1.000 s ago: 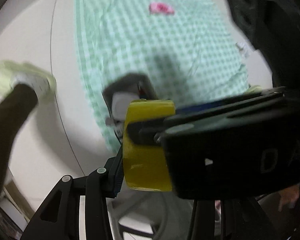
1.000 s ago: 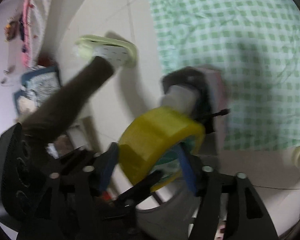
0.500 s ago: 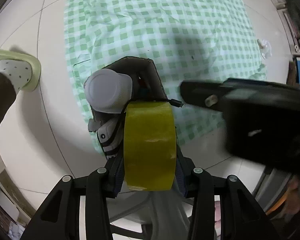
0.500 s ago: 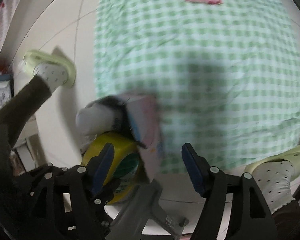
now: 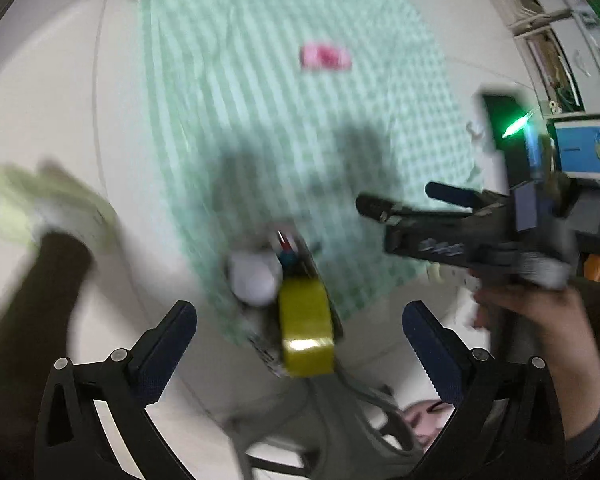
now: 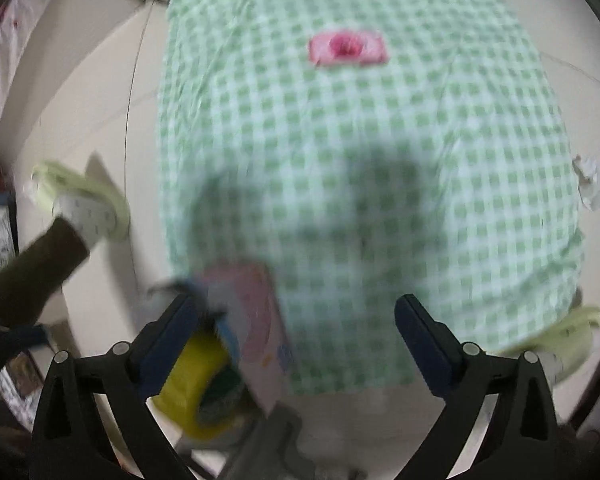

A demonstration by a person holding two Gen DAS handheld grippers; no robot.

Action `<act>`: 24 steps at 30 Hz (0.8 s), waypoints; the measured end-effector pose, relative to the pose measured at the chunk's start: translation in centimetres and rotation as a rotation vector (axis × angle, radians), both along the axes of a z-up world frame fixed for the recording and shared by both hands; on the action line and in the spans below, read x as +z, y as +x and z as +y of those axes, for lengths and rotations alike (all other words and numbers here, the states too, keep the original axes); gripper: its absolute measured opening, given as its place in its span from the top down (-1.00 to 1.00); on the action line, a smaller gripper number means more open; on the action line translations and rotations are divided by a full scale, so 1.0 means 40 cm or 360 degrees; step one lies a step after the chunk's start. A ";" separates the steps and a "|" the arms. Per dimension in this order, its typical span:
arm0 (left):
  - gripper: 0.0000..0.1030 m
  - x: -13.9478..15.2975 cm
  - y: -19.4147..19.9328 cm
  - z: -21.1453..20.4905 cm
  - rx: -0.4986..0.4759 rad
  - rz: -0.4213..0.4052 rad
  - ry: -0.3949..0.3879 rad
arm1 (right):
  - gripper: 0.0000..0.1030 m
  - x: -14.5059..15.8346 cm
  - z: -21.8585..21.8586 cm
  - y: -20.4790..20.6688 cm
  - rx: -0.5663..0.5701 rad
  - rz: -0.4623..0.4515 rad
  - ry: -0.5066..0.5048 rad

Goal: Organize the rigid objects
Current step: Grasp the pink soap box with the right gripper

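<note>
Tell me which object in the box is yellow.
The yellow tape roll, standing on edge at the box's near end; the white round object beside it is pale.

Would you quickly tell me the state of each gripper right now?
Left gripper: jaws open, holding nothing; the yellow tape roll sits below, unclamped.
Right gripper: jaws open, holding nothing.

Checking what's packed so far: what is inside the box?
In the box: a yellow tape roll, a white cap and something red. Blur and the roll hide whatever lies deeper.
</note>
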State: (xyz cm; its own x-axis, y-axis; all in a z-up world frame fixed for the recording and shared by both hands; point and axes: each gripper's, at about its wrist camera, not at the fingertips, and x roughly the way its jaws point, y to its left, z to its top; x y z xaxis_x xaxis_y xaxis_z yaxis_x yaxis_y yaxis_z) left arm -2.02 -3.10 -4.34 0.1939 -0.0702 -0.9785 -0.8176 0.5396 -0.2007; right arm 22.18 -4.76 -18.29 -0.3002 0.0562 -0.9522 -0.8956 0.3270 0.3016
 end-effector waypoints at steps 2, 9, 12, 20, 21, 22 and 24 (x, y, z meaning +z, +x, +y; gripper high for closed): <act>-1.00 0.055 0.014 0.024 -0.0083 0.0034 0.0123 | -1.00 -0.020 0.020 0.006 0.0061 -0.0152 0.0027; -1.00 0.145 0.051 0.079 -0.0132 0.0303 0.0831 | -0.99 -0.112 0.109 0.028 0.0461 -0.0453 0.0081; -1.00 0.156 0.055 0.081 -0.0095 0.0227 0.0830 | -0.99 -0.147 0.176 0.048 0.0521 -0.0627 0.0040; -1.00 0.143 0.030 0.093 0.0032 0.0272 0.0820 | -0.68 -0.208 0.391 0.093 0.0668 -0.0741 0.0120; -1.00 0.139 0.031 0.113 0.0055 0.0277 0.0793 | -0.66 -0.223 0.416 0.092 0.0685 -0.0731 0.0101; -1.00 0.134 0.022 0.124 0.0084 0.0282 0.0759 | -0.66 -0.243 0.446 0.089 0.0717 -0.0731 0.0080; -1.00 0.127 0.010 0.136 0.0121 0.0284 0.0705 | -0.66 -0.270 0.488 0.079 0.0768 -0.0739 0.0061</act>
